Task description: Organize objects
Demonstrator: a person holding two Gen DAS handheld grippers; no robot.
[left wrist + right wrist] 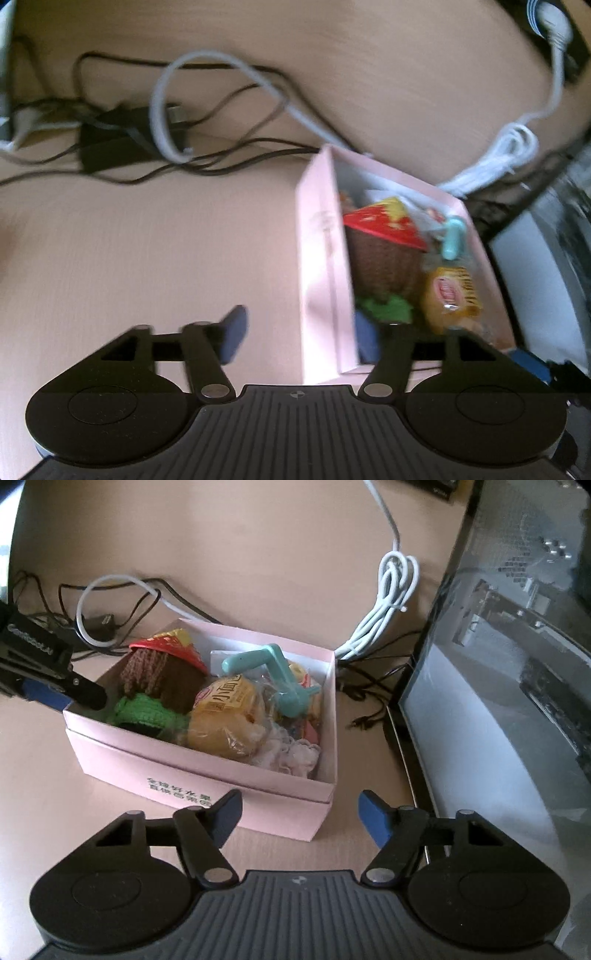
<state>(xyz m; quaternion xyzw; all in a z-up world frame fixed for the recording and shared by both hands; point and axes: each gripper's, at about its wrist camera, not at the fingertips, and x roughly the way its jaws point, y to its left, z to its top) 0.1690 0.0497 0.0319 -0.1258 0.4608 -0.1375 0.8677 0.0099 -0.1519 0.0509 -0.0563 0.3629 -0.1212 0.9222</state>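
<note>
right gripper point(301, 821): jaws spread, nothing between them, hovering just in front of the box's near right corner.
left gripper point(301, 334): jaws spread astride the box's side wall, one blue pad point(234, 334) outside, the other inside by the doll; whether the pads touched the wall could not be told.
pink box point(207, 775): open on the tan table point(258, 554), green print on its near wall.
contents: crocheted doll point(162, 675) with red hat at the left, wrapped bun point(225, 712) in the middle, teal plastic piece point(269, 672) behind, lacy cloth point(291, 753) at the right front.
beyond: white cable bundle point(384, 605) and black cords point(122, 605) behind the box.
right edge: glass-sided case point(498, 664), near the box.
</note>
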